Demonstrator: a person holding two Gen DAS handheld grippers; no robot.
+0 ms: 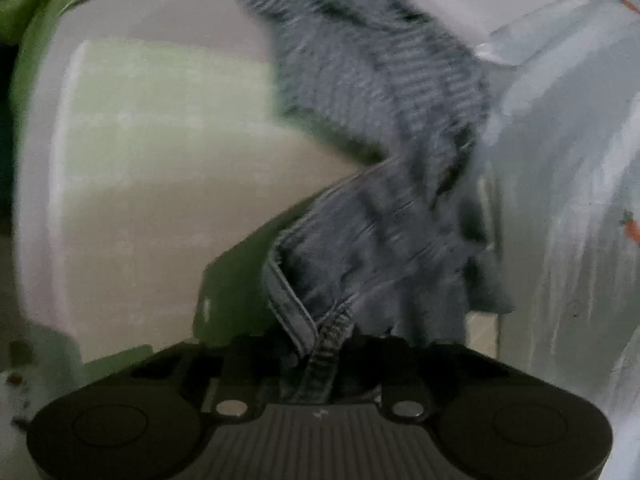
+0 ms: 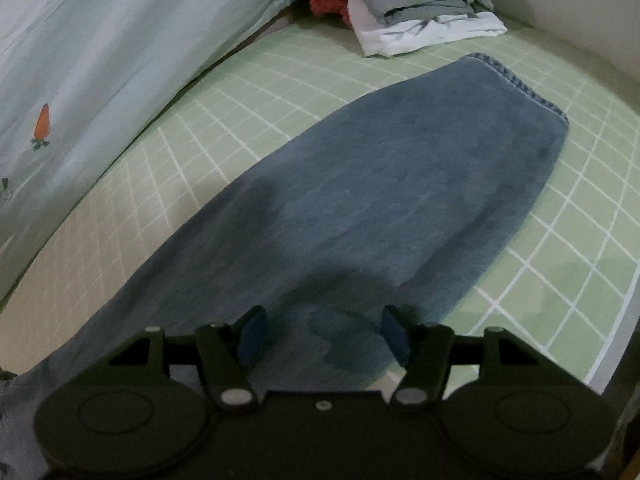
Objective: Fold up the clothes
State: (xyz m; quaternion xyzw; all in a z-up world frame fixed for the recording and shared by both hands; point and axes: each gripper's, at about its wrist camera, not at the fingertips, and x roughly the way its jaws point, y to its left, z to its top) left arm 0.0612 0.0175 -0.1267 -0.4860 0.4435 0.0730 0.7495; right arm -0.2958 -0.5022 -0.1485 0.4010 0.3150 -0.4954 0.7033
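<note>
A pair of blue jeans is the garment. In the right wrist view one jeans leg (image 2: 380,184) lies flat on the green checked bedsheet (image 2: 224,104), its stitched hem at the far right. My right gripper (image 2: 322,336) is open just above the near part of the leg, its blue pads (image 2: 254,334) apart and holding nothing. In the left wrist view my left gripper (image 1: 320,344) is shut on a seamed edge of the jeans (image 1: 372,128), and the bunched denim hangs lifted in front of it. That view is blurred.
A pale quilt with carrot prints (image 2: 100,52) lies along the left of the bed and also shows in the left wrist view (image 1: 560,160). A pile of folded clothes (image 2: 416,4) sits at the far end. A wall borders the bed's right side.
</note>
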